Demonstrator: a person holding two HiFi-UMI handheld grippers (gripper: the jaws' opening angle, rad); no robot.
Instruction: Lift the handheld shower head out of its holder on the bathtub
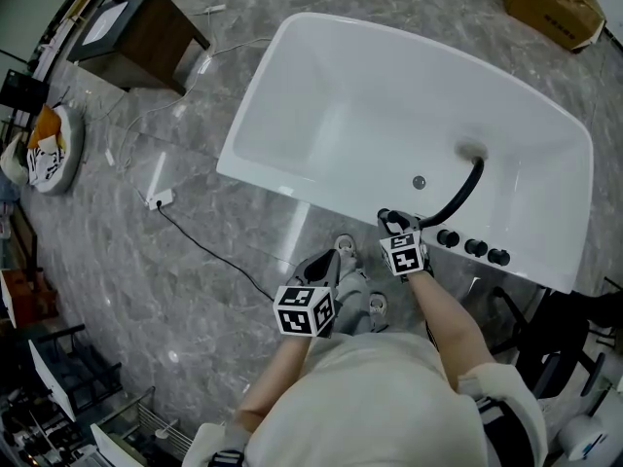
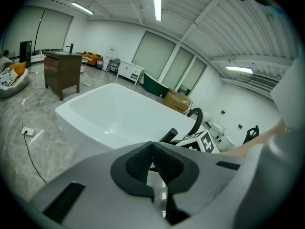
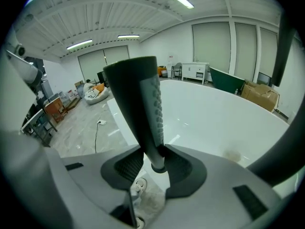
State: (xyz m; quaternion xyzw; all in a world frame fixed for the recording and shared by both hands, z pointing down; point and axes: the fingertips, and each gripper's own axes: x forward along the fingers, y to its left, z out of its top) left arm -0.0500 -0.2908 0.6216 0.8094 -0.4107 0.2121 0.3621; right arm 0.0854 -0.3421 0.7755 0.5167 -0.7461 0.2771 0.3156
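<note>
A white bathtub (image 1: 292,115) fills the middle of the head view. On its near rim, the dark grey handheld shower head (image 1: 385,215) stands upright, with a black hose (image 1: 465,195) arching from it into the tub. My right gripper (image 1: 399,227) is at that spot. In the right gripper view the shower head (image 3: 138,104) rises between the jaws, and the right gripper (image 3: 155,159) has both pads pressed on its narrow handle. My left gripper (image 1: 321,270) hangs over the floor, short of the tub; in its own view the left gripper (image 2: 152,144) is shut on nothing.
Three black knobs (image 1: 475,247) sit on the rim to the right of the shower head. A power strip with a cable (image 1: 159,199) lies on the marble floor to the left. A wooden cabinet (image 1: 141,32) and a cardboard box (image 1: 550,3) stand beyond the tub. The person's feet (image 1: 346,248) are beside the rim.
</note>
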